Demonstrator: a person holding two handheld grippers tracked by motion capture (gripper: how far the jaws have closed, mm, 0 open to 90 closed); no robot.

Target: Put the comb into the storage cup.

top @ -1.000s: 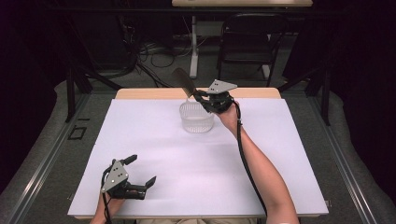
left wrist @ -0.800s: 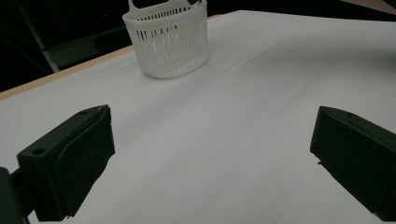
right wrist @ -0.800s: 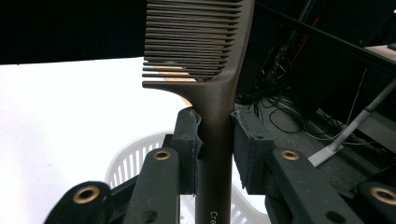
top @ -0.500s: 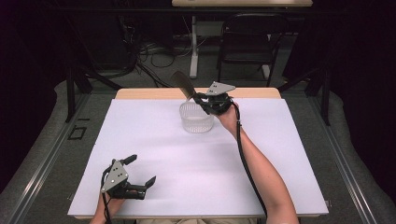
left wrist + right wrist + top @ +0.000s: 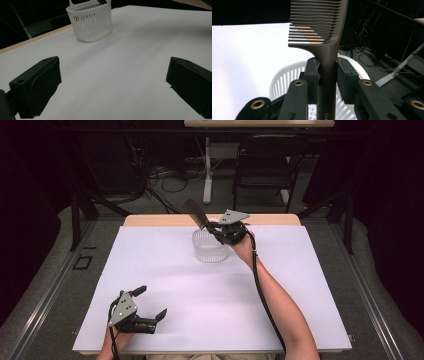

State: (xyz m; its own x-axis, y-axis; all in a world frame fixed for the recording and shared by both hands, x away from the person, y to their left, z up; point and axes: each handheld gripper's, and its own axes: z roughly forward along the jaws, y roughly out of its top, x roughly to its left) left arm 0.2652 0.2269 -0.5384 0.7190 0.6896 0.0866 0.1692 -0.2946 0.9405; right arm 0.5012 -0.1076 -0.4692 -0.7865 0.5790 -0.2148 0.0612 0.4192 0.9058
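Currently: right gripper (image 5: 216, 226) clamped on comb (image 5: 325, 37) handle, held above white basket (image 5: 210, 246) at table's (image 5: 300, 285) far edge. Comb tilted slightly nearer the basket than a second ago; drop-in judged close. Left gripper (image 5: 150, 309) jaws wide, empty, resting near front edge.

On the table (image 5: 165, 285) there is one white slotted basket (image 5: 210, 247), near the far edge. One dark comb (image 5: 195, 213) is held above it. Two grippers are present: the left gripper (image 5: 150, 312) near the front left corner and the right gripper (image 5: 212, 226) at the basket. Beyond the far edge stands one black chair (image 5: 270, 165).
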